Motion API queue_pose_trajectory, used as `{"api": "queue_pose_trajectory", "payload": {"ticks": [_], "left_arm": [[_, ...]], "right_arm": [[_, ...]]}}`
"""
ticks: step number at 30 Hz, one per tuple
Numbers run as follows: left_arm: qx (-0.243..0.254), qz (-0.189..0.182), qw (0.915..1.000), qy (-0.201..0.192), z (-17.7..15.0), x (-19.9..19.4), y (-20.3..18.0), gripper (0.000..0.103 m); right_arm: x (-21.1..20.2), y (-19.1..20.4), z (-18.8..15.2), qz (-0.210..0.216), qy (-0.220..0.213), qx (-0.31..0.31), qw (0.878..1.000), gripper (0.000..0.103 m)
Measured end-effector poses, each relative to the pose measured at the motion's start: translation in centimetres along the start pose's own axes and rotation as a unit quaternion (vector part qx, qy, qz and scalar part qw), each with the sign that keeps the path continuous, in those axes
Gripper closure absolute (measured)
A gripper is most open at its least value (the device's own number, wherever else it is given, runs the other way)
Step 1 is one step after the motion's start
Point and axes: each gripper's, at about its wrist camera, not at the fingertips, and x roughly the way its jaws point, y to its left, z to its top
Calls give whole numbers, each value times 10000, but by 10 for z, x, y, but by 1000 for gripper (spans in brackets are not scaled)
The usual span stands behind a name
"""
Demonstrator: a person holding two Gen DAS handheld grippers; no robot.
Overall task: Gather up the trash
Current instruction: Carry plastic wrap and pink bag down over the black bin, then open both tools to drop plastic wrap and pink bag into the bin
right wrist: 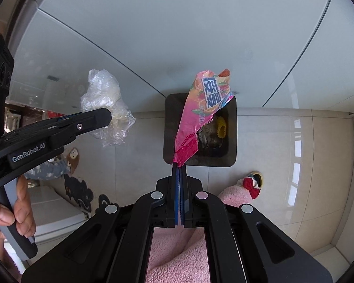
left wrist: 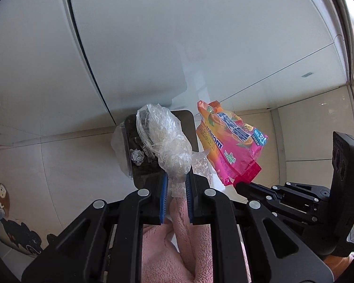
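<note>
I'm gripping clear plastic in my left claw and a pink wrapper in my right claw, above the bin.

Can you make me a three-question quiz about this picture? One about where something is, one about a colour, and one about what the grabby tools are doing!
1. Where is the dark bin?
A. On the tiled floor, below both tools
B. On a shelf
C. Inside a cupboard

2. What is the main colour of the snack wrapper?
A. Green
B. Pink
C. Black

3. What is the left tool doing?
A. Hanging open with nothing in it
B. Pinching the bin's rim
C. Pinching a crumpled clear plastic bag

Answers:
1. A, because both wrist views look down on the bin standing on pale floor tiles.
2. B, because the wrapper pinched in the right tool is mostly pink, with orange and blue print.
3. C, because the bag's twisted end sits squeezed between the left tool's blue pads.
</note>
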Motion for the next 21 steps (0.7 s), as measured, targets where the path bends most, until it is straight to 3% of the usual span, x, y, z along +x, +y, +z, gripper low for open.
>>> {"api": "queue_pose_trajectory", "payload": {"ticks": [14,15,19,20,21], "left_arm": [[-181,-193,9991,323,13,70,24,87],[-203,-203,9990,330,13,73,26,84],[-281,-226,9988,335,12,76,28,50],[-284,-223,9988,324,12,75,28,49],[-281,-200,9990,297,14,70,31,44]], "right_arm": [[76,-22,19,186,266,222,9992,98],[79,-22,21,196,281,246,9991,97],[87,-27,26,107,303,382,9988,96],[88,-28,27,68,309,409,9987,91],[87,-29,27,73,306,430,9986,72]]}}
